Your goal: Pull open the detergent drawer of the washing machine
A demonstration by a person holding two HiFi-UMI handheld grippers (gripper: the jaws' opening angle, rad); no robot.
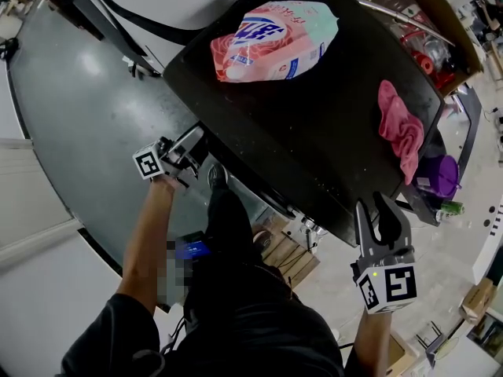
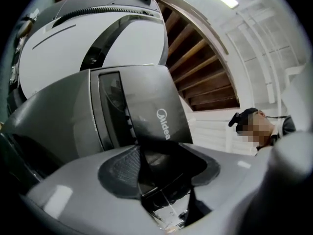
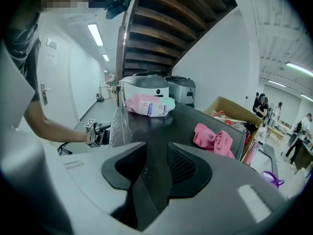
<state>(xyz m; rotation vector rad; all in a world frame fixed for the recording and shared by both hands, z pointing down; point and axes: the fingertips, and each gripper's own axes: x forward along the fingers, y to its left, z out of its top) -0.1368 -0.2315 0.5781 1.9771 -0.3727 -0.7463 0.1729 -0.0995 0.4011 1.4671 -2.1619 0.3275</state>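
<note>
The washing machine has a black top point(image 1: 314, 132) and a dark grey front. Its detergent drawer front point(image 2: 151, 106), marked with a white logo, fills the middle of the left gripper view. My left gripper point(image 1: 189, 144) is at the machine's front left corner, pointing slightly upward. Its jaws point(image 2: 159, 165) stand wide apart around the lower end of the drawer front, and I see no pad pressing on it. My right gripper point(image 1: 381, 214) is open at the near right edge of the top, holding nothing; that edge runs between its jaws point(image 3: 156, 165).
A pink and white detergent bag point(image 1: 271, 42) and a pink cloth point(image 1: 401, 128) lie on the machine's top. A cardboard box point(image 1: 428, 30) and a purple item point(image 1: 444, 175) sit to the right. Wooden stairs point(image 2: 205, 67) rise overhead. More machines point(image 3: 156, 87) stand behind.
</note>
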